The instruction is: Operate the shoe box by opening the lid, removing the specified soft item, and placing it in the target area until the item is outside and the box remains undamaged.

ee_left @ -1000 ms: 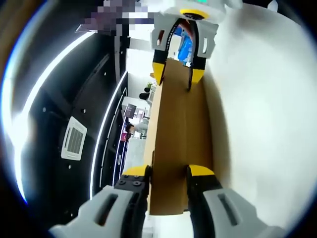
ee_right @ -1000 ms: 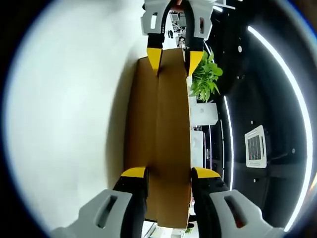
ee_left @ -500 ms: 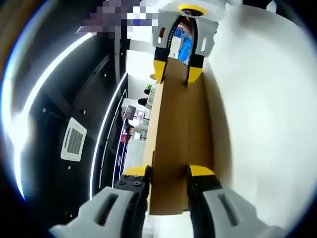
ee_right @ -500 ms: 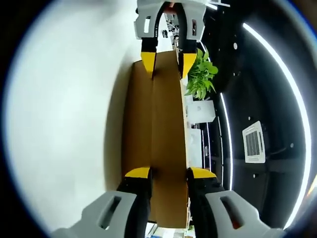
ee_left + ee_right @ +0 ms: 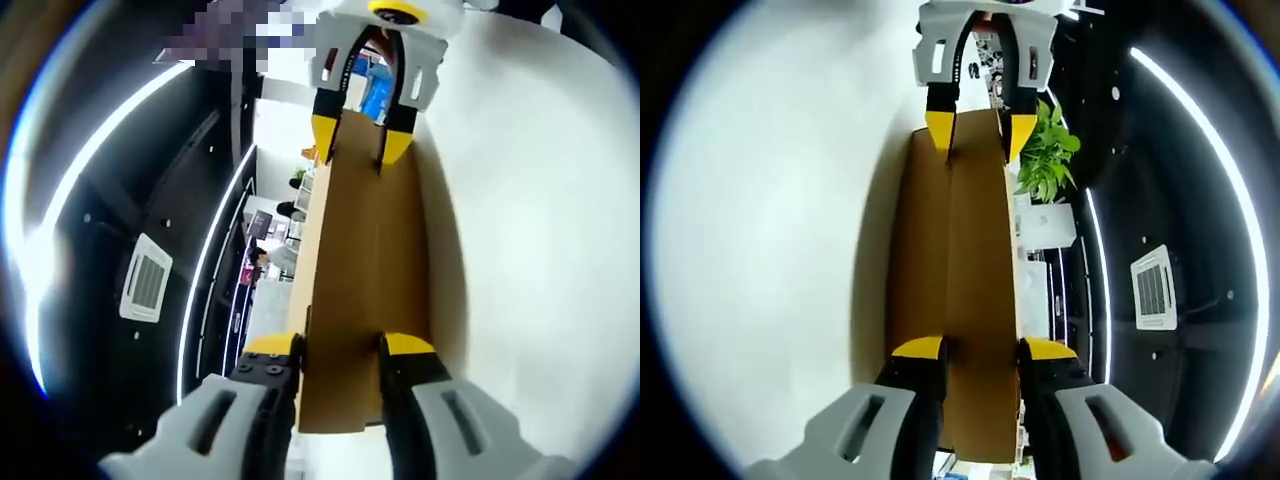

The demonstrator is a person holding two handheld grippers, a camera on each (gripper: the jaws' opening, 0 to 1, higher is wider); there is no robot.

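While the brown shoe box [image 5: 365,290] runs lengthwise straight ahead between your grippers, you clamp one end in the left gripper [image 5: 338,350] and the far end in the right gripper [image 5: 978,346], equally near.

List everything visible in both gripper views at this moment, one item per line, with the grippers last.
Shoe box: one, brown cardboard, held by its two ends between both grippers, over the white surface.
White surface: one, behind the box.
Potted plant: one, green, beyond the box in the right gripper view.
Ceiling vent: one, white, on the dark ceiling.
Left gripper: yellow-tipped, clamped across the box's near end.
Right gripper: yellow-tipped, clamped across the opposite end.
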